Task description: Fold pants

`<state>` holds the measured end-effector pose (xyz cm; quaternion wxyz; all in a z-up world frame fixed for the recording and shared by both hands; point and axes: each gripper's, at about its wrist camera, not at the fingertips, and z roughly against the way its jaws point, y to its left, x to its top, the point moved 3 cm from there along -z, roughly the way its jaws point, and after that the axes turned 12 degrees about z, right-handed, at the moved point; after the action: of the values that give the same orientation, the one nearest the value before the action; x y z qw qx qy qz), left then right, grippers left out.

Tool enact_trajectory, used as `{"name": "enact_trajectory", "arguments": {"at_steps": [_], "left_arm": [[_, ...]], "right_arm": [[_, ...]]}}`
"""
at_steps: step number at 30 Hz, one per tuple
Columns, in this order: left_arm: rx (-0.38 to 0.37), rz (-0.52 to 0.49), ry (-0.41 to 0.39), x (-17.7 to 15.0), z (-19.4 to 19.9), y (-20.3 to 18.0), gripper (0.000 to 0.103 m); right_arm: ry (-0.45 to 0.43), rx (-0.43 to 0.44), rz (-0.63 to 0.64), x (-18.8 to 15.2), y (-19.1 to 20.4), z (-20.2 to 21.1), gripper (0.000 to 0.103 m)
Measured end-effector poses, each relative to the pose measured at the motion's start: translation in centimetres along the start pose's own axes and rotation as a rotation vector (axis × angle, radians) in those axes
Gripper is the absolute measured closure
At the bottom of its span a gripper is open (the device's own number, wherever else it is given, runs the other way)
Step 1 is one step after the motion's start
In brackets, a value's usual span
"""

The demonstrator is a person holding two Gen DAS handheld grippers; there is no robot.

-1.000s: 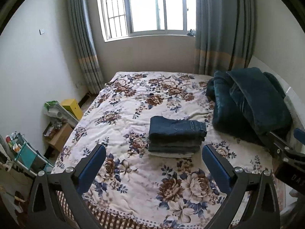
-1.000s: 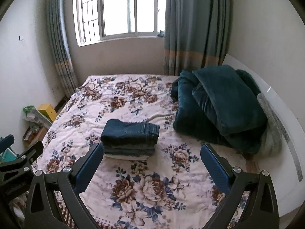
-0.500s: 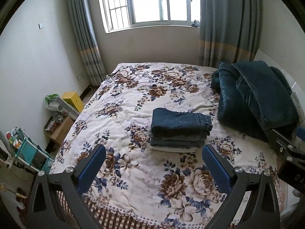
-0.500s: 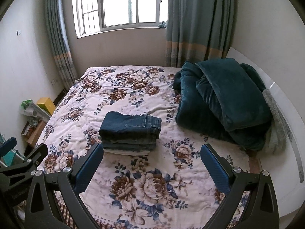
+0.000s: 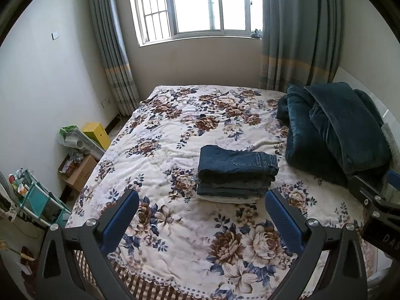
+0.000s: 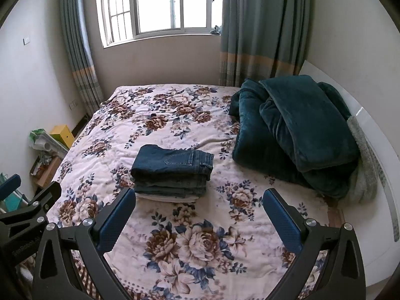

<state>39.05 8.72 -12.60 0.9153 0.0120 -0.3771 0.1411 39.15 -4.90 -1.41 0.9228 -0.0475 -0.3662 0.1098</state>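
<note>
A stack of folded pants [image 5: 236,172], dark blue jeans on top and a pale pair at the bottom, lies in the middle of the floral bed [image 5: 190,225]. It also shows in the right wrist view [image 6: 172,171]. My left gripper [image 5: 201,206] is open and empty, held above the bed's near edge, short of the stack. My right gripper [image 6: 198,205] is open and empty too, just right of the stack's near side. The right gripper shows at the right edge of the left wrist view [image 5: 372,200].
A heap of dark teal blankets [image 6: 295,130] lies at the bed's right, against the white headboard [image 6: 380,135]. Boxes, a yellow box [image 5: 96,132] and a teal rack [image 5: 37,200] stand on the floor at the left. Window and curtains are behind.
Both grippers have risen and tilted down a little, so the bed and the stack sit lower and closer in view. The stack has not moved. Both stay open.
</note>
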Motion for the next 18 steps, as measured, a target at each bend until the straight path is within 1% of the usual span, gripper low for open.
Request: {"name": "enact_trajectory", "arguments": {"at_steps": [3, 7, 18], "left_arm": [[0.012, -0.003, -0.009, 0.23, 0.12, 0.05, 0.0], [0.009, -0.001, -0.008, 0.48, 0.12, 0.18, 0.0], [0.016, 0.004, -0.01, 0.7, 0.31, 0.07, 0.0]], "right_arm": [[0.001, 0.002, 0.002, 0.2, -0.19, 0.08, 0.0], [0.003, 0.005, 0.003, -0.36, 0.18, -0.43, 0.0], [0.004, 0.008, 0.0, -0.13, 0.01, -0.34, 0.0]]}}
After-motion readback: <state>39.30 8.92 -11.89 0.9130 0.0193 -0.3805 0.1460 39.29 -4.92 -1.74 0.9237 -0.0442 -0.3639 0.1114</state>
